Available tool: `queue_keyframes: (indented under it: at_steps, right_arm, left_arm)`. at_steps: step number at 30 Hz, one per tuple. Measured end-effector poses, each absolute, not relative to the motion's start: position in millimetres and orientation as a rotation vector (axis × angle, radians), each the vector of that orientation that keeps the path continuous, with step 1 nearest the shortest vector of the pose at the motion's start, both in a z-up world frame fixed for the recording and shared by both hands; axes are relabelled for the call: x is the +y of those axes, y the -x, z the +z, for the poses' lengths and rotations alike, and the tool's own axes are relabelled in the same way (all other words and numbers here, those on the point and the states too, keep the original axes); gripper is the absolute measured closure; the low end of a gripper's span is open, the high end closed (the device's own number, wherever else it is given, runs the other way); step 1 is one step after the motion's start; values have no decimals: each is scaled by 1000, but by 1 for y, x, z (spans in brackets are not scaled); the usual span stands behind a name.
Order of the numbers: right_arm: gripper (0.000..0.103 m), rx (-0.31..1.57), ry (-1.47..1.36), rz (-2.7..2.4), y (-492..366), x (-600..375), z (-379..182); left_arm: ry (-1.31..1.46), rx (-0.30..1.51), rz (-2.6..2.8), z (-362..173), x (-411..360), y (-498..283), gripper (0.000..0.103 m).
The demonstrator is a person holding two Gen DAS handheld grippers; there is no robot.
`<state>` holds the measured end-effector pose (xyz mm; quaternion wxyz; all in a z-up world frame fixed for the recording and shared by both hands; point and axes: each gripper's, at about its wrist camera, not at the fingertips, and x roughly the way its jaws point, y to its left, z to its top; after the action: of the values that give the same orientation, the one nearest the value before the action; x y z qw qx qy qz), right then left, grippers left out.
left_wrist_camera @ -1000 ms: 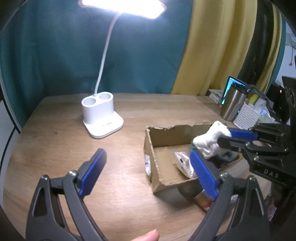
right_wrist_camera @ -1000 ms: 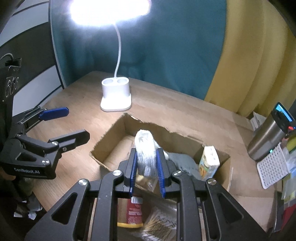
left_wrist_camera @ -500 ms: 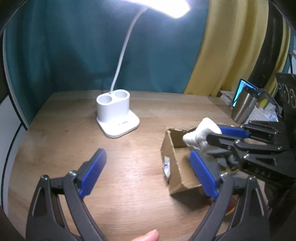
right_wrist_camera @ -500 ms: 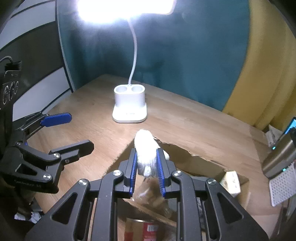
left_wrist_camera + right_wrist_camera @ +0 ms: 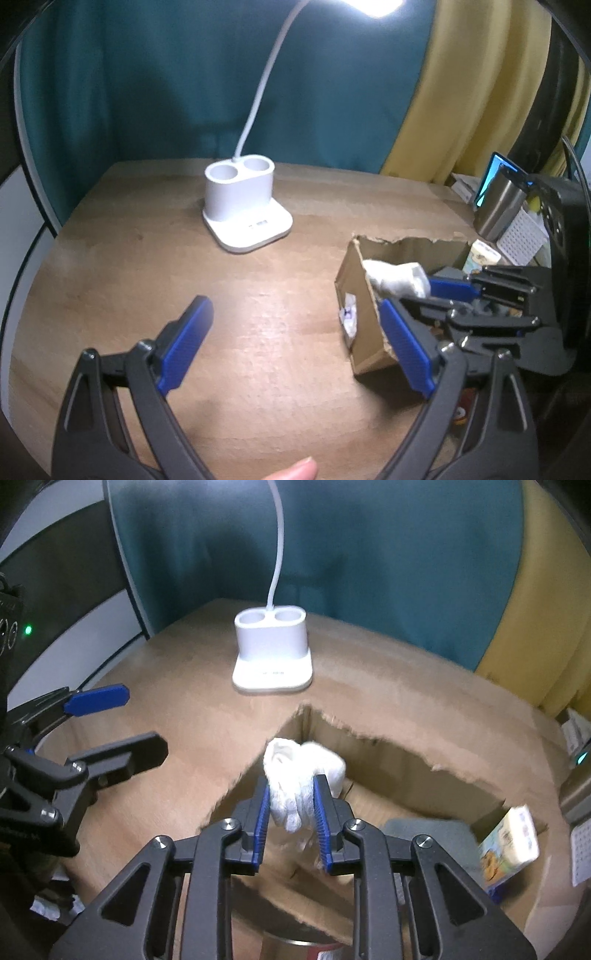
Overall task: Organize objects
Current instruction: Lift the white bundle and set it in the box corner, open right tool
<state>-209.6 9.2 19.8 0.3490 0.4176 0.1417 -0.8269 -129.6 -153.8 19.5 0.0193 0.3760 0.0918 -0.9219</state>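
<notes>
Right gripper point(image 5: 290, 818) pads just easing apart — white cloth point(image 5: 301, 775) between them, over box point(image 5: 388, 760)

the left wrist view looks forward and down along its own fingers point(image 5: 402, 343) from low over the counter point(image 5: 155, 266), facing the teal curtain, with the torn cardboard box point(image 5: 360, 325) near on its right. the right wrist view looks down more steeply from just above that box point(image 5: 388, 753), facing the same curtain corner. both views share the white lamp base point(image 5: 245, 206) point(image 5: 272, 650), the box, the counter and each other's gripper at the frame edge.
</notes>
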Motion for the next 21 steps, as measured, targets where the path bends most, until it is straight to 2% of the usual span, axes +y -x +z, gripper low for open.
queue_keyframes:
  at_steps: [2,4,5,21]
  right_arm:
    - [63,366,-1094,-2144,206,11,18]
    - [44,362,-1094,-2141,201,14,18]
    - [42,361,-1092,-2142,199,15,18]
    - [42,320,-1061,-2161,173,35,29]
  left_arm:
    - [-1169,283,-2865,19,-151,127,10]
    - [-1167,279,-2871,20,-148,125,10]
    - [-1164,277,-2874,21,-146,123,10]
    - [-1134,256,-2888,30,-133,99,10]
